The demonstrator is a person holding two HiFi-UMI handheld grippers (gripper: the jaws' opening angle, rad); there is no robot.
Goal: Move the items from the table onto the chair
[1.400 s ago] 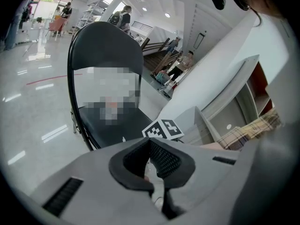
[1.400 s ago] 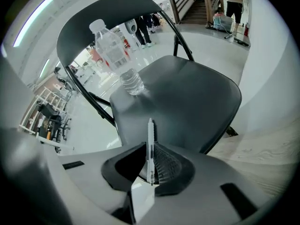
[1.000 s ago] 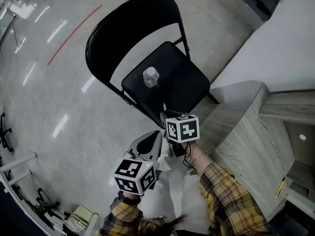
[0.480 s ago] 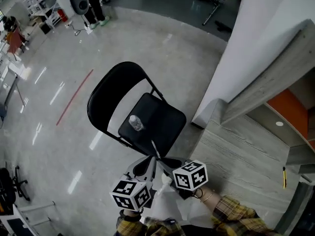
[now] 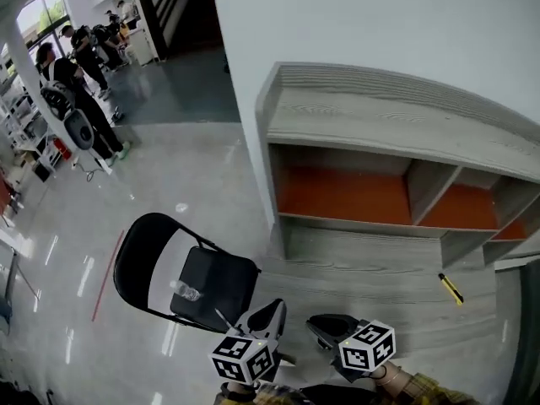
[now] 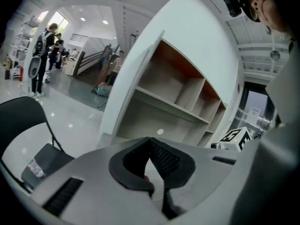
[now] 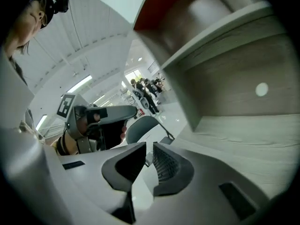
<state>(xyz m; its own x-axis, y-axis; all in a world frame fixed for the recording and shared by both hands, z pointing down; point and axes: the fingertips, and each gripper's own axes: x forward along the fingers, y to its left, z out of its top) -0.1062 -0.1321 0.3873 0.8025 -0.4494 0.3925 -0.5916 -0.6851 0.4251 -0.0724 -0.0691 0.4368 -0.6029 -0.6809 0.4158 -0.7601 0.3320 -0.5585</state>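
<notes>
You have one clear bottle (image 5: 187, 292) standing on the chair (image 5: 229, 278) seat. One yellow tool (image 5: 450, 288) lies on the counter (image 5: 371, 260), well to the right of the chair. Your left gripper (image 6: 150, 139), just right of the chair, has its jaws together and empty. Your right gripper (image 7: 149, 145), farther right of the chair, has its jaws slightly apart around nothing.

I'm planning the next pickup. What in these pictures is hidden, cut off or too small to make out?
- Yellow item on the table: head view, too small to identify.
- Bottle on the chair: head view, too small to judge its contents.
- Table's right end: head view, cut off by the picture edge.
</notes>
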